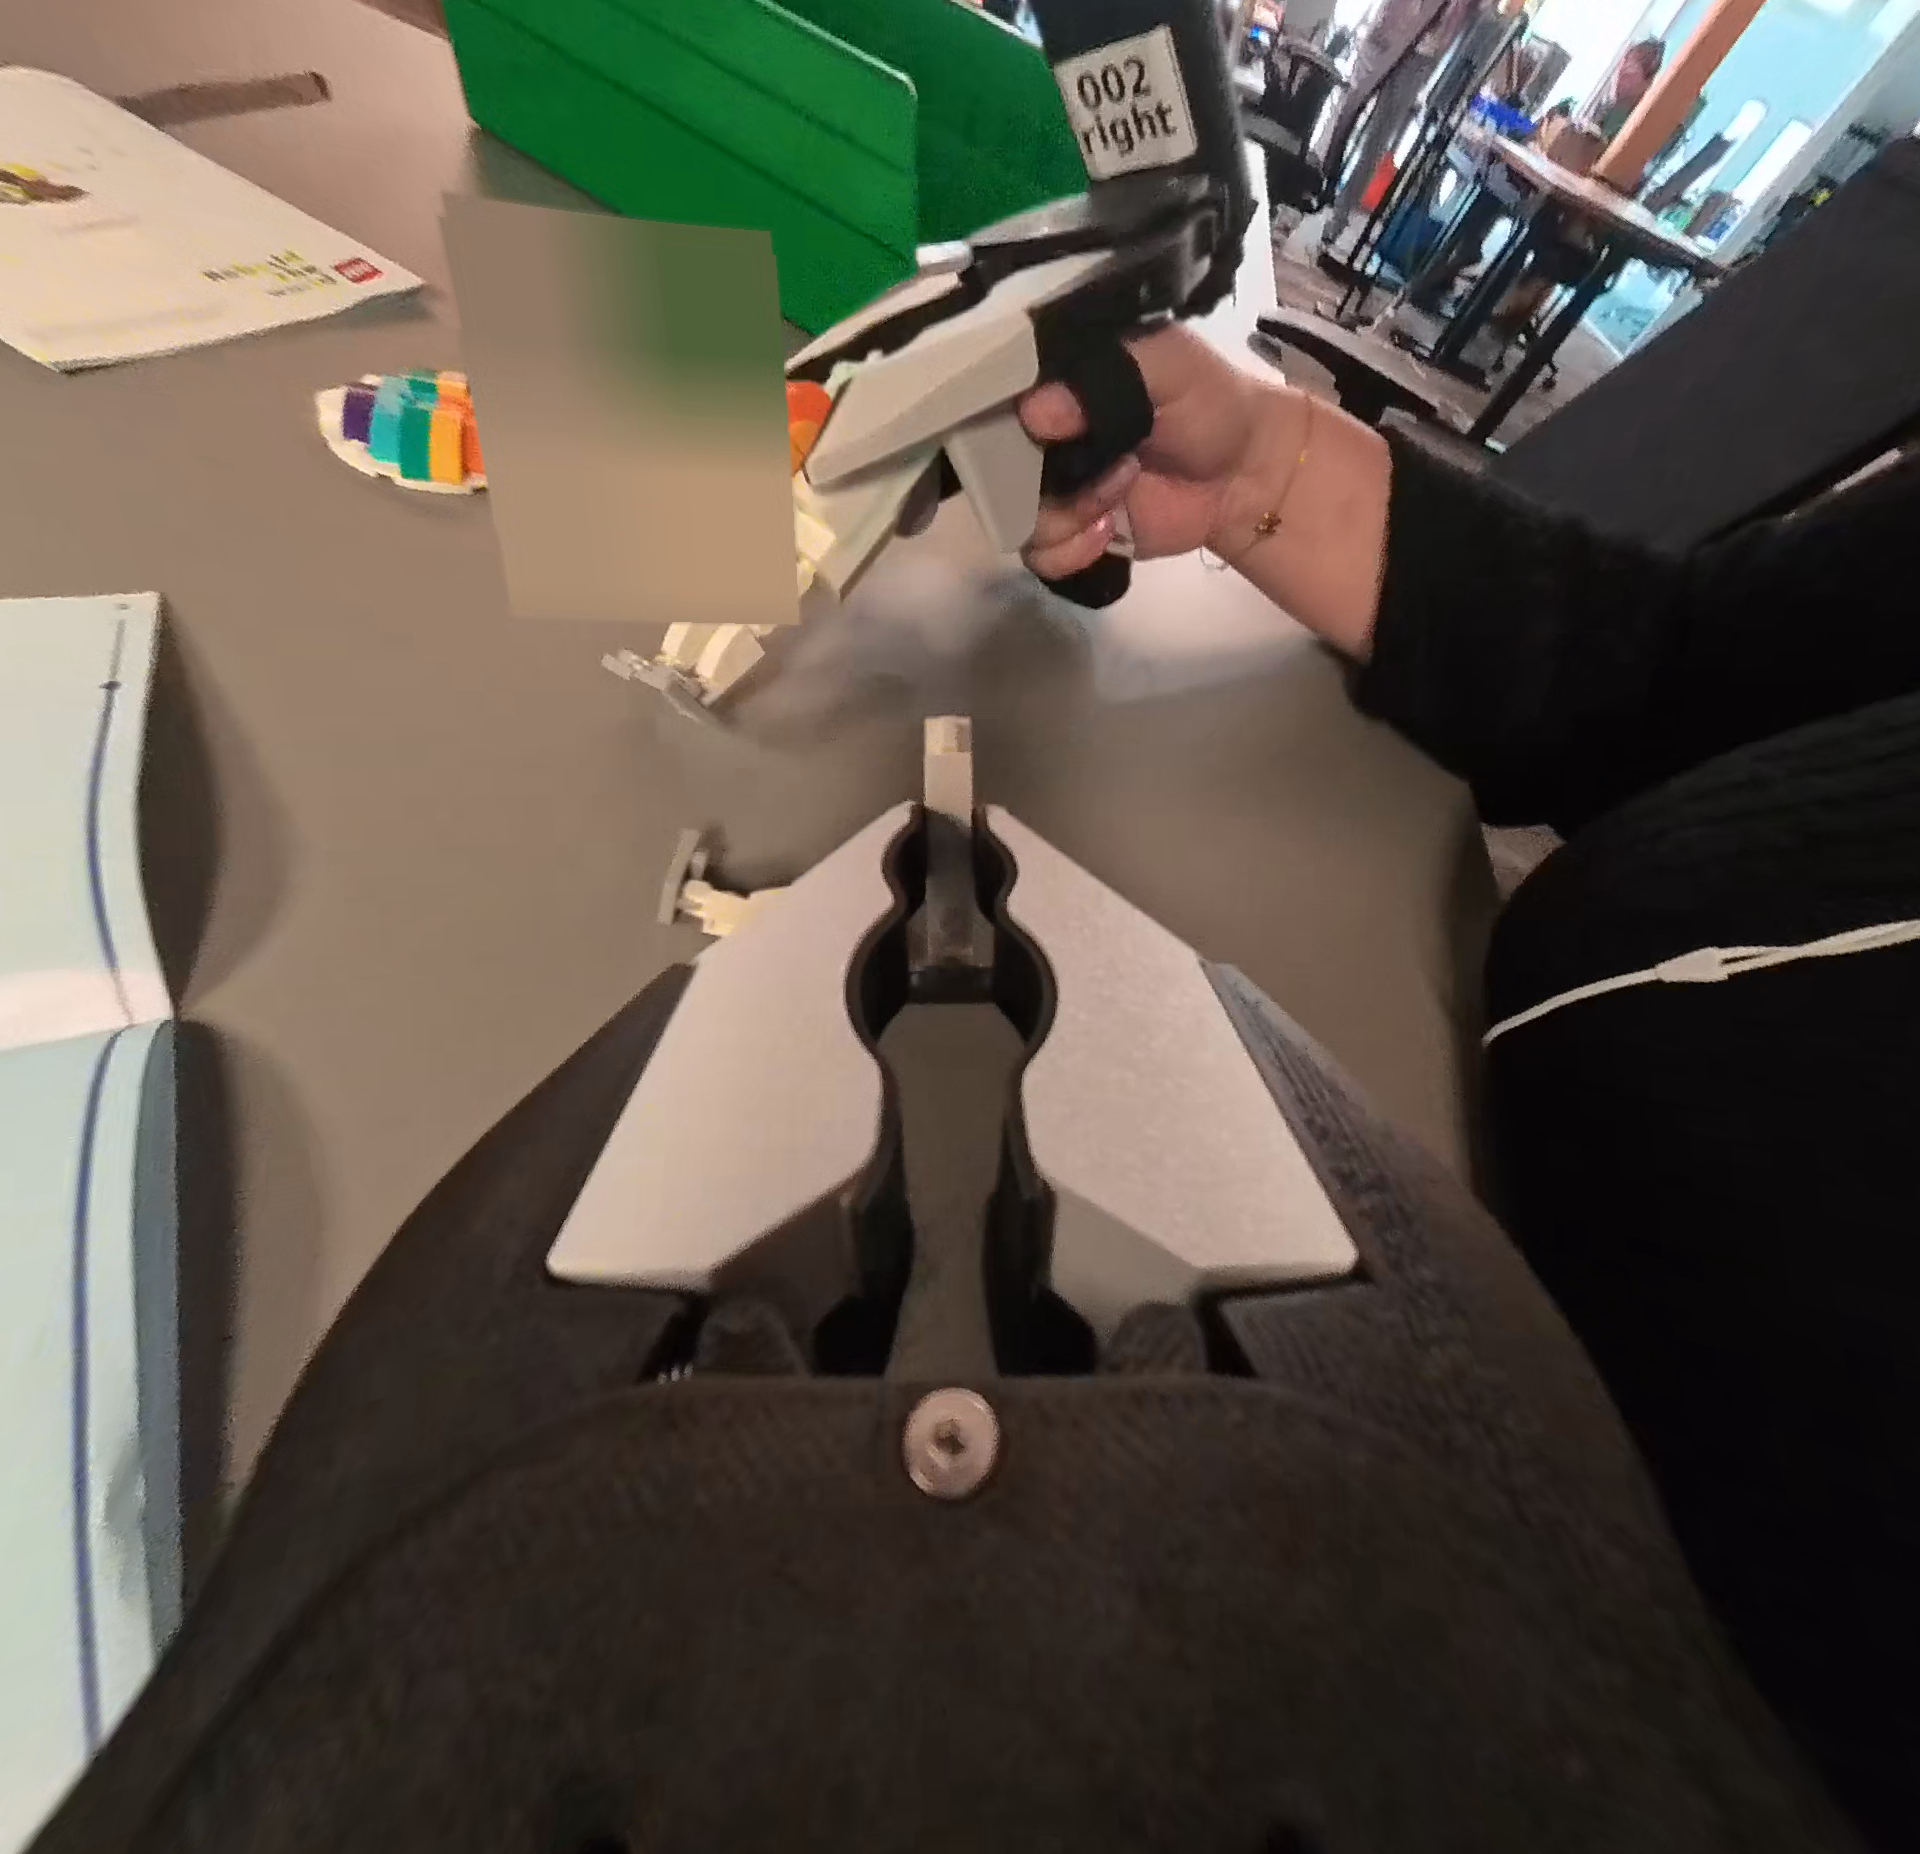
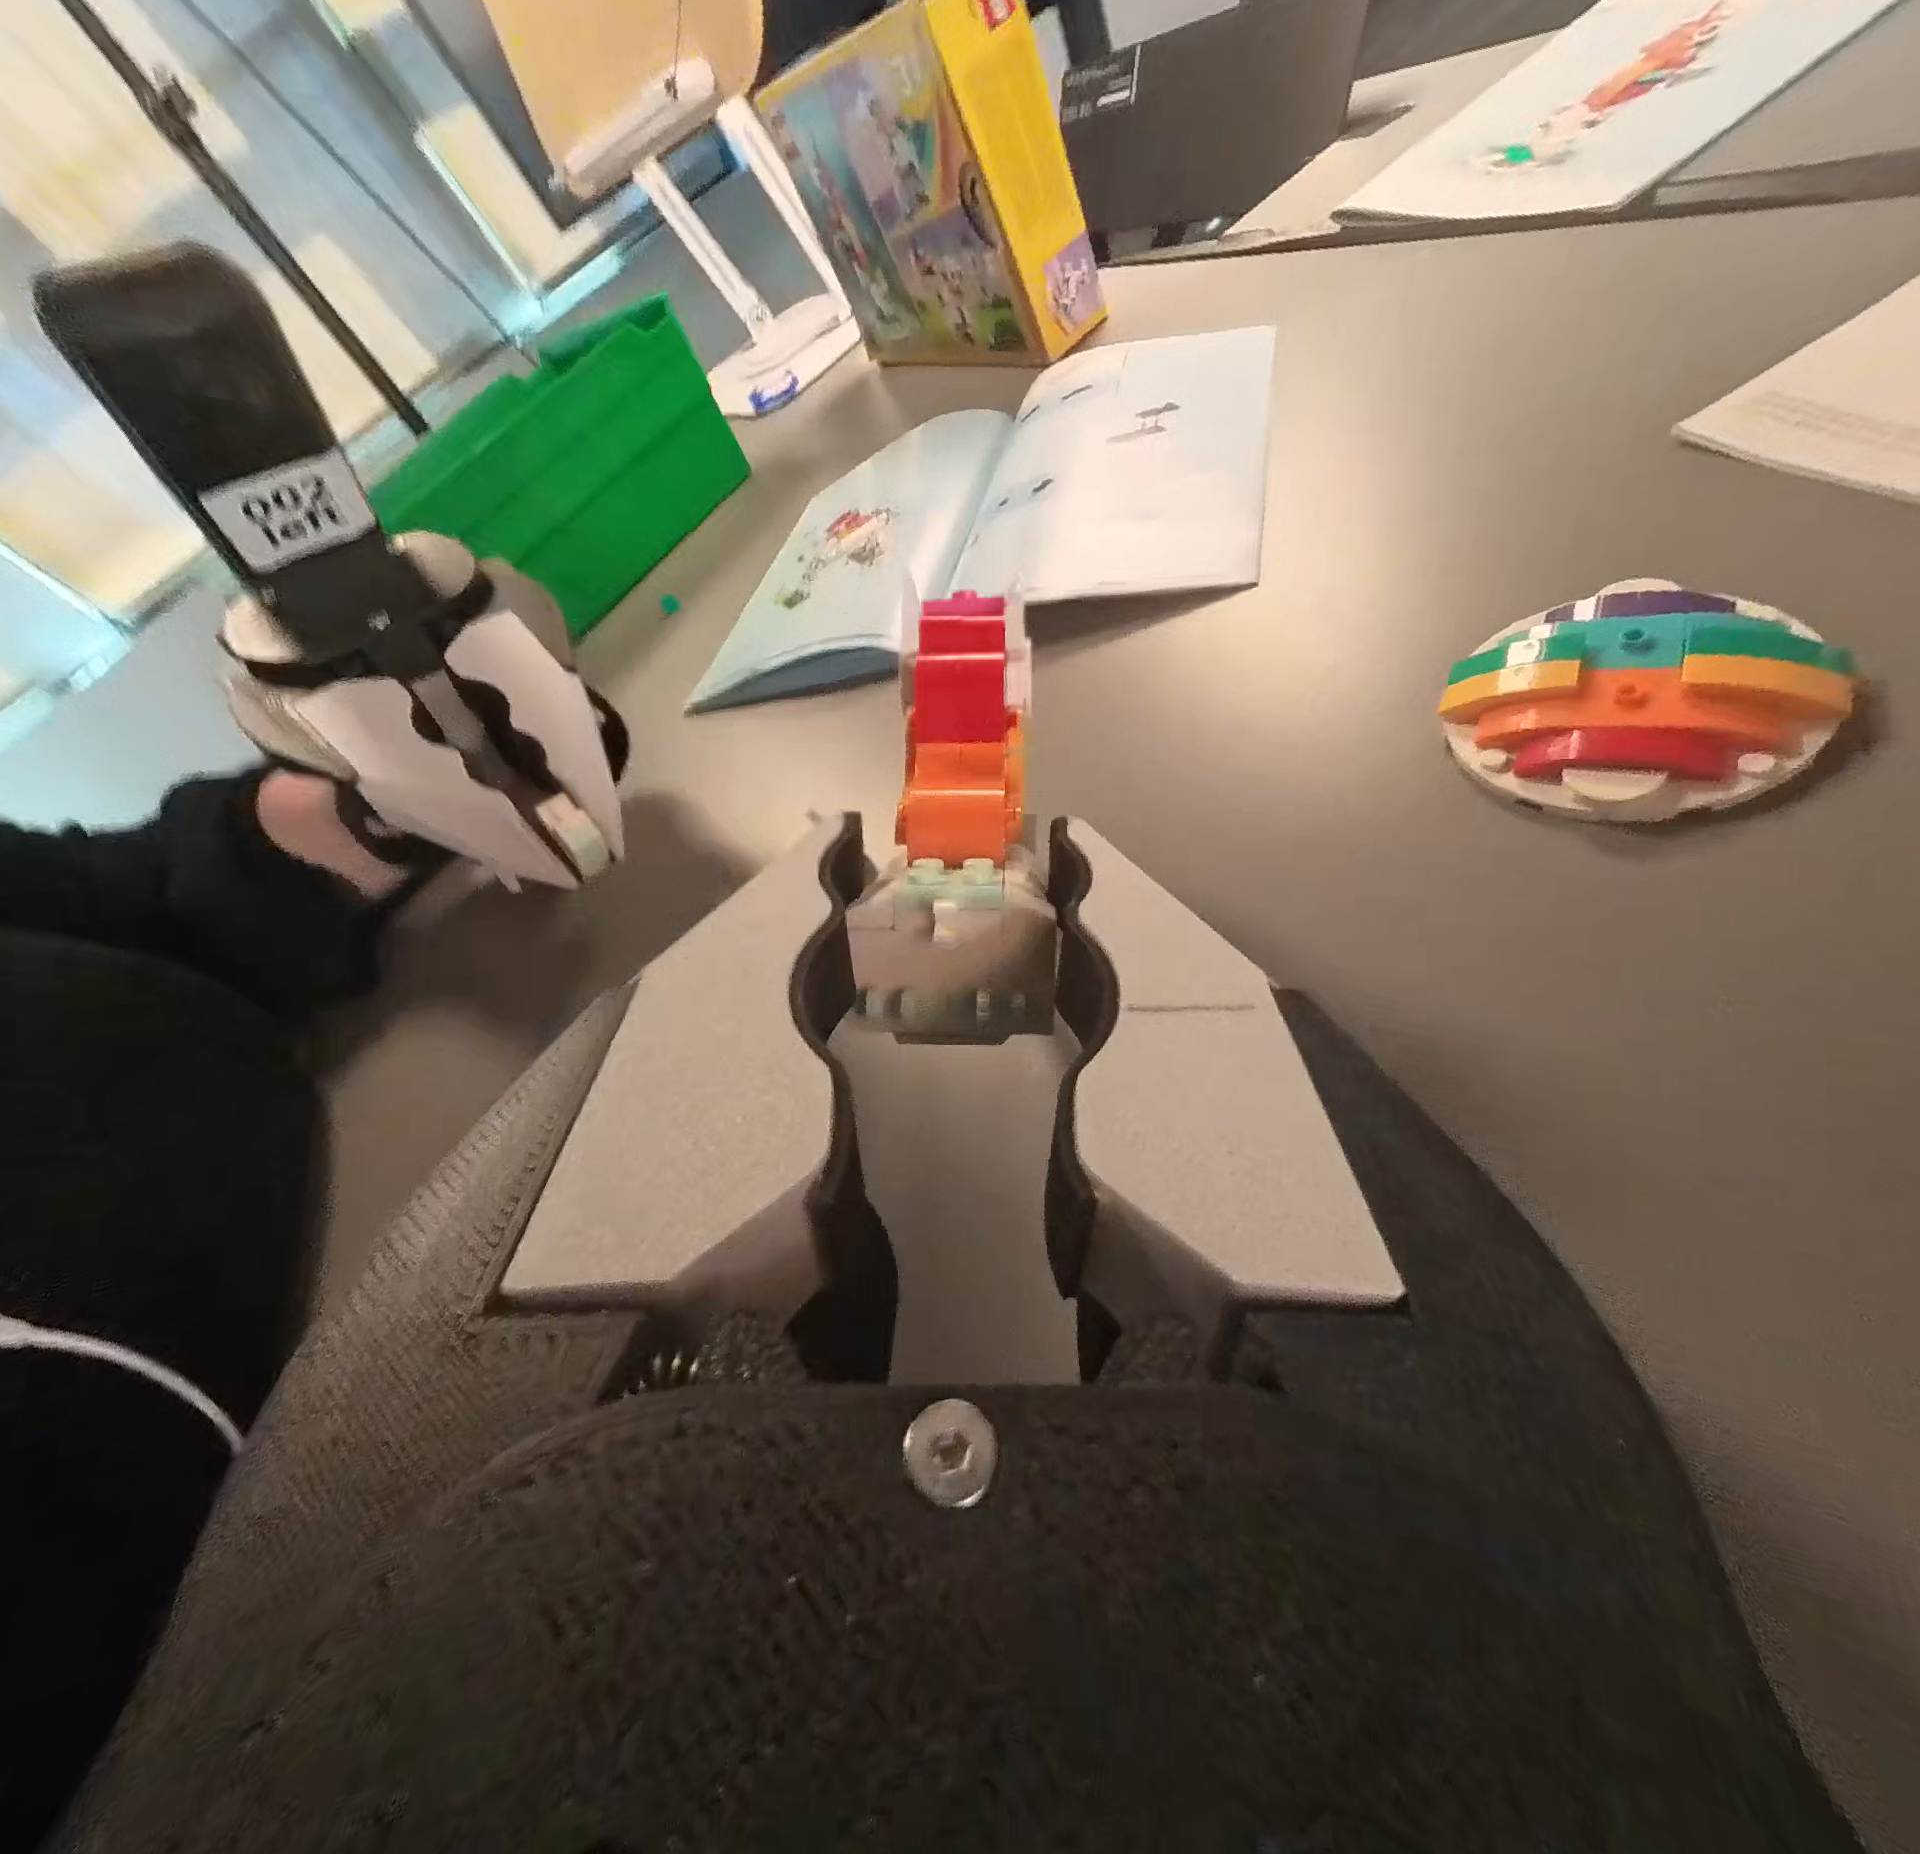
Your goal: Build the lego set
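Right tool (image 2: 951, 931) is clamped on the grey base of a build (image 2: 961, 765), whose long axis runs straight out from the tips: orange, then red, then pink at the far end. Left tool (image 1: 948, 817) pinches a small pale piece (image 1: 948, 765) that sticks out past its tips; the exact shape is blurred, probably a thin plate or tile. From the right wrist view, left tool (image 2: 566, 838) sits left of the build, slightly nearer the camera, near it but not touching. Mating the two likely means the piece travels rightward toward the build. Farther out on the counter (image 2: 1455, 973): rainbow disc (image 2: 1647, 708) to the right, open booklet (image 2: 1039, 495) behind, green bin (image 2: 582, 464) far left.
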A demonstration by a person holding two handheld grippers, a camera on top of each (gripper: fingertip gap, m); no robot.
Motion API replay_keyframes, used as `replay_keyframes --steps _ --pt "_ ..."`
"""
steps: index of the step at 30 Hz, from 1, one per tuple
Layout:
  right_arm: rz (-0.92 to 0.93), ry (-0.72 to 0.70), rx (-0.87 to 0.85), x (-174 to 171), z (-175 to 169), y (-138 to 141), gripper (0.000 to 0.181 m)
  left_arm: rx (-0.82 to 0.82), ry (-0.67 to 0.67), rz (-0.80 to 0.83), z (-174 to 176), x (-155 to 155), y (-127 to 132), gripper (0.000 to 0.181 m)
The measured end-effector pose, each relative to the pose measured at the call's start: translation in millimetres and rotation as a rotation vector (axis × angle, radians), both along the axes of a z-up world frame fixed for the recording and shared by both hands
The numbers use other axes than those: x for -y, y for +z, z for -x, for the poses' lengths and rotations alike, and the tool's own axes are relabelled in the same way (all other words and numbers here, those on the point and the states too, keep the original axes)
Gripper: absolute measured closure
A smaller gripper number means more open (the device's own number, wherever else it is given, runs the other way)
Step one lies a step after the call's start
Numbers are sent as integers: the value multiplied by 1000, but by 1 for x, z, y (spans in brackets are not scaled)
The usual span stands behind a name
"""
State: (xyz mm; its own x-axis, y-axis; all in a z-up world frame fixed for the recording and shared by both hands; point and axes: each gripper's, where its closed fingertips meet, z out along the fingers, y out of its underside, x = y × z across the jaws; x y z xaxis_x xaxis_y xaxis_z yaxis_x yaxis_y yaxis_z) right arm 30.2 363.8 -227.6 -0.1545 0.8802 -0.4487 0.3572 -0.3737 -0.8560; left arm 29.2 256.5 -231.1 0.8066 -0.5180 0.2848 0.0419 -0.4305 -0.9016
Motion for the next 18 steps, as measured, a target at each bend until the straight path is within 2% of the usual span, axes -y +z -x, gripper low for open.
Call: replay_keyframes --steps 4,9,15,18 --pt "99 -18 -47 4 7 10 147 16 14 -6 4 2 1 174" --pt "-208 26 23 9 1 -8 147 -4 11 -1 3 3 -3 174" --pt "-466 101 119 10 -14 -28 147 -57 12 3 3 3 -8 174" --pt "-533 111 147 8 -18 -34 148 -67 10 5 2 3 -9 174"
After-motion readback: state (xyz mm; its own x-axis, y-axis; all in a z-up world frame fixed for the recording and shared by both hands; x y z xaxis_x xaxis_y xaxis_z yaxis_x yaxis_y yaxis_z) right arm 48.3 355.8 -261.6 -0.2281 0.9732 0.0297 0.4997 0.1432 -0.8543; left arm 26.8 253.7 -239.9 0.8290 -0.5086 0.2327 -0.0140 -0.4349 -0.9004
